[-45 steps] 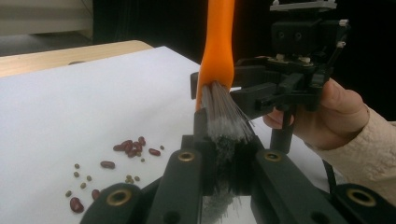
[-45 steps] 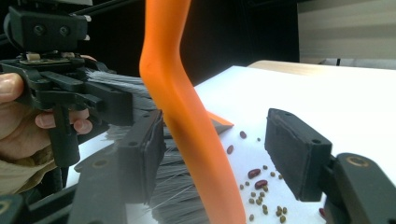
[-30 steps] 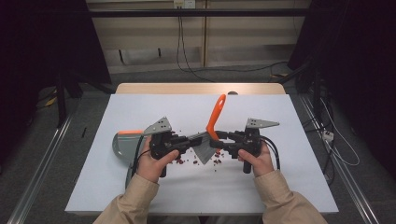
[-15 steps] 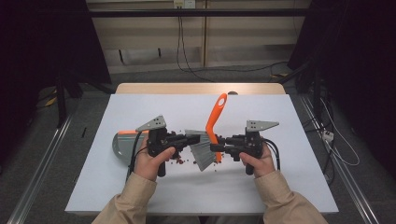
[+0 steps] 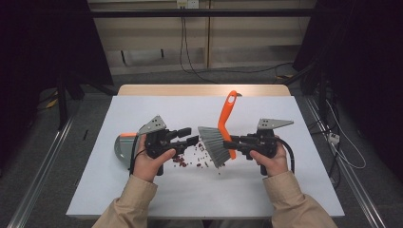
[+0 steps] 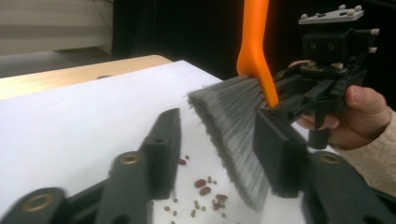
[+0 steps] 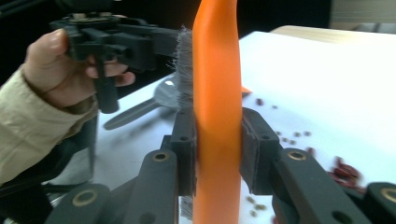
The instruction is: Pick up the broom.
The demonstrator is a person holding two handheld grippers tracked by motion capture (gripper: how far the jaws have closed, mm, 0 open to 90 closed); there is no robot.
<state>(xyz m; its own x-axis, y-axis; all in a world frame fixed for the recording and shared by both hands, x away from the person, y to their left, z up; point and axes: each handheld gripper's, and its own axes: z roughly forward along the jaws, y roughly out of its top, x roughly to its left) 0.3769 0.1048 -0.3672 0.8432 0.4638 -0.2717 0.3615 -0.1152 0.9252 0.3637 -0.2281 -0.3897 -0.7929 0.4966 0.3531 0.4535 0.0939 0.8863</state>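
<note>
The right hand-held gripper [image 5: 227,143] squeezes the orange brush [image 5: 223,128]; the left hand-held gripper [image 5: 193,135] has just been opening, empty. Next, sweep the beans [image 5: 190,160] toward the dustpan [image 5: 122,146].

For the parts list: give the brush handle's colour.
Orange; the brush handle shows best in the right gripper view.

white table top [image 5: 294,190], cables [image 5: 190,57] on floor behind
</note>
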